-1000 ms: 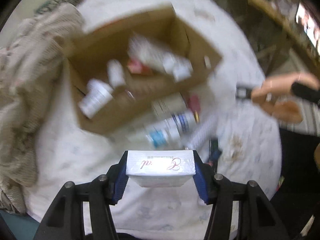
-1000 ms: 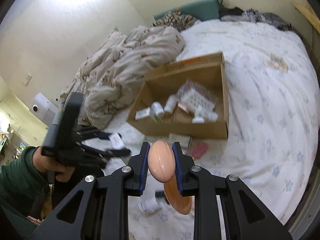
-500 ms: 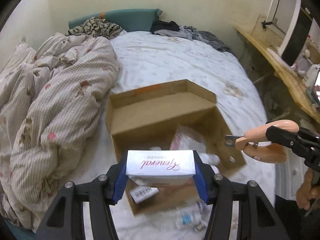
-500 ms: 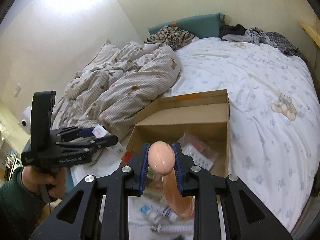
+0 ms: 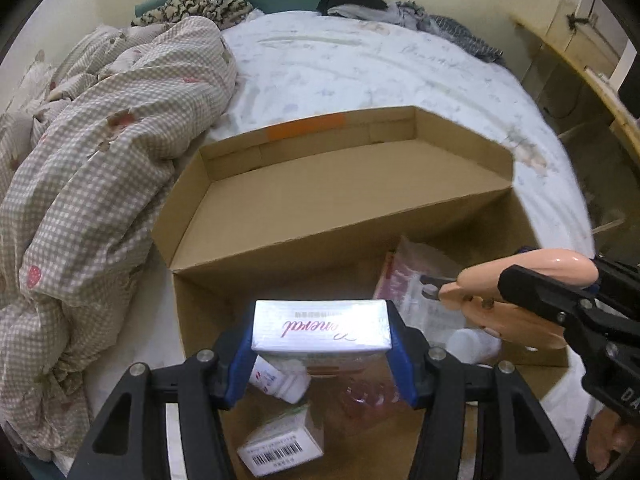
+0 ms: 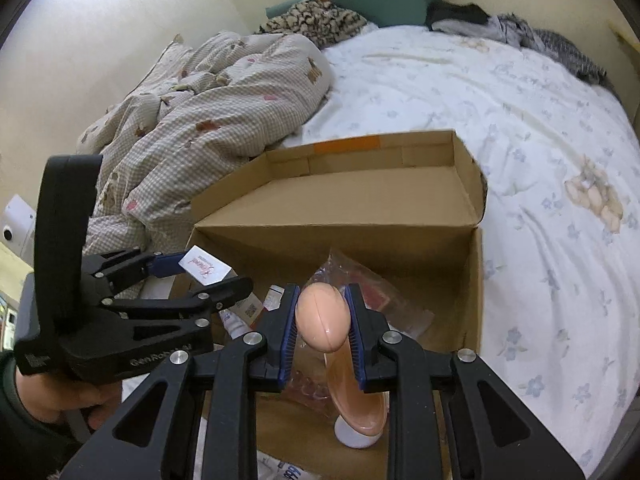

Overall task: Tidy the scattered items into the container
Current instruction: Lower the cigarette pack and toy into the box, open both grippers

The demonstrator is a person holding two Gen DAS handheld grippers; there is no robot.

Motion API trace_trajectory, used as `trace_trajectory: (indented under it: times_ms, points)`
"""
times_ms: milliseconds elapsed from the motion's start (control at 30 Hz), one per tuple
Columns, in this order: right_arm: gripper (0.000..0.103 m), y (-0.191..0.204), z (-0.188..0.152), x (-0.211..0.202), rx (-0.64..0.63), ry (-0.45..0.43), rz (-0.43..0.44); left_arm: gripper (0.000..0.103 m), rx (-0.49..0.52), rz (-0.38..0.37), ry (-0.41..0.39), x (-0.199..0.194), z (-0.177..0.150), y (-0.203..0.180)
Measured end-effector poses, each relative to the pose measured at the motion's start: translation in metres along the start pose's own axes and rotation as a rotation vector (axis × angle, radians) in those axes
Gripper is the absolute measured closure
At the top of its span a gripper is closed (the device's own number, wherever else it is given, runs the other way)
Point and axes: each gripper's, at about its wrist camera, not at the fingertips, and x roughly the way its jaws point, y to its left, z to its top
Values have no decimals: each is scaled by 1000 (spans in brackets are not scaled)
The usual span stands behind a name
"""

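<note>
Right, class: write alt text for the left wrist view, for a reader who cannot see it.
The left gripper holds a white box with red script lettering over an open cardboard box on a bed. At right, the right gripper holds peach-handled clippers above the same cardboard box, which already contains a small barcoded carton, a white bottle and plastic packets.

Both grippers (image 5: 321,354) (image 6: 322,330) are black with blue ribbed pads (image 6: 289,332), silver screws (image 5: 205,355) and white lettering; a dark green sleeve (image 6: 10,420) covers the wrist.

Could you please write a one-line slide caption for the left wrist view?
Left tool holds a white box over the carton; right tool brings pink clippers.
</note>
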Motion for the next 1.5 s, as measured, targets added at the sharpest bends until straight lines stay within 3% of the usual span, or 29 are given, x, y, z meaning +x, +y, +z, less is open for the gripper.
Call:
trace_trajectory:
  times_ms: [600,733,800,833,933,1200,1333,1500]
  points:
    - [78,-2,0,7,15,10,12,45,-67,-54,18,6,8,13]
    - [77,-4,-4,14,26,41,27,45,-60,-33,35,11,7,12]
    - [76,-7,-7,17,45,61,49,39,-54,-24,65,15,5,11]
    - [75,-8,-8,18,52,64,50,31,-50,-19,79,17,5,11]
    - [75,-7,-10,8,44,23,56,28,-22,7,100,17,2,7]
    - [75,12,-17,-34,-29,-14,57,28,6,1,44,-18,-4,1]
    - [75,9,-32,-61,9,-31,86,28,21,-15,8,-46,-11,-7]
    - [75,10,-62,-101,21,-45,61,28,69,-35,-20,-83,-31,-22]
